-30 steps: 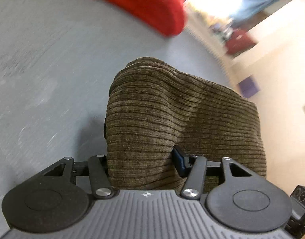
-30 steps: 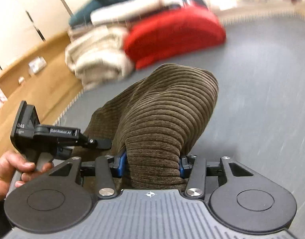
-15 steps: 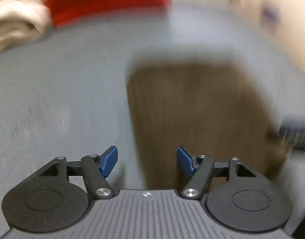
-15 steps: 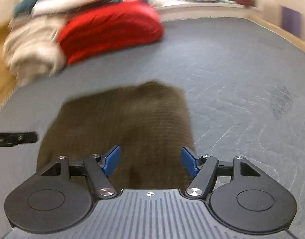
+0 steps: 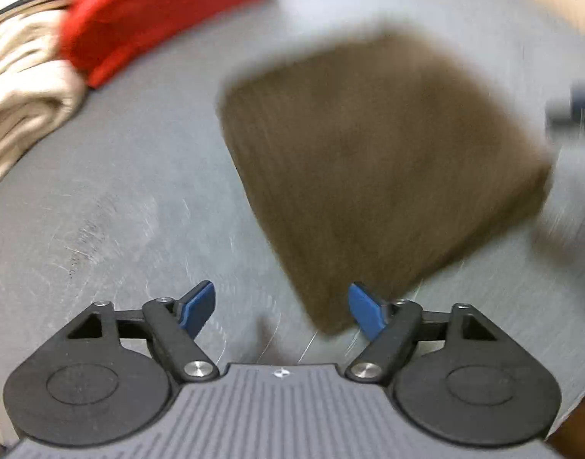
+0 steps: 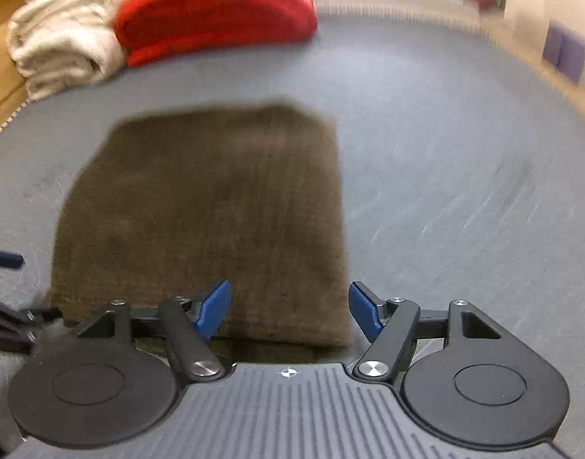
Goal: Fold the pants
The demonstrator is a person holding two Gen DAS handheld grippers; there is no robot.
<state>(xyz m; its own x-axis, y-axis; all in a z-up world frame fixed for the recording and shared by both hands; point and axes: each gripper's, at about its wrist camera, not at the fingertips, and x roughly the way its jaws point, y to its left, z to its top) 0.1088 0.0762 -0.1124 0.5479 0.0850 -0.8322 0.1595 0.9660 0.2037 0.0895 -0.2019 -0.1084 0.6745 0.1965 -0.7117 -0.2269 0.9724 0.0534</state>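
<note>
Brown corduroy pants [image 5: 376, 176] are lying folded into a compact block on the grey bench [image 5: 120, 199], and everything below is being placed relative to that block. Seen from the left wrist, the left claw [image 5: 281, 308] is hanging at the block's near corner, off its left edge, so the cloth is spreading ahead and to the right of it; its jaws have just been opening and are standing wide, with only that corner showing low between the blue pads [image 5: 363, 311] and nothing being gripped. A red garment [image 5: 155, 11] and a cream one [image 5: 21, 88] are sitting beyond the block, well apart from it. Seen from the right wrist, the right claw [image 6: 290, 310] is hovering over the block's near edge, toward its right corner, with the pants [image 6: 204, 214] running straight ahead, their longer side pointing away from the claw. Its jaws have also just been opening and are holding nothing. Both claws are looking about equally close; the right one seems squarer to the block for any pressing or tidying still to come.
</note>
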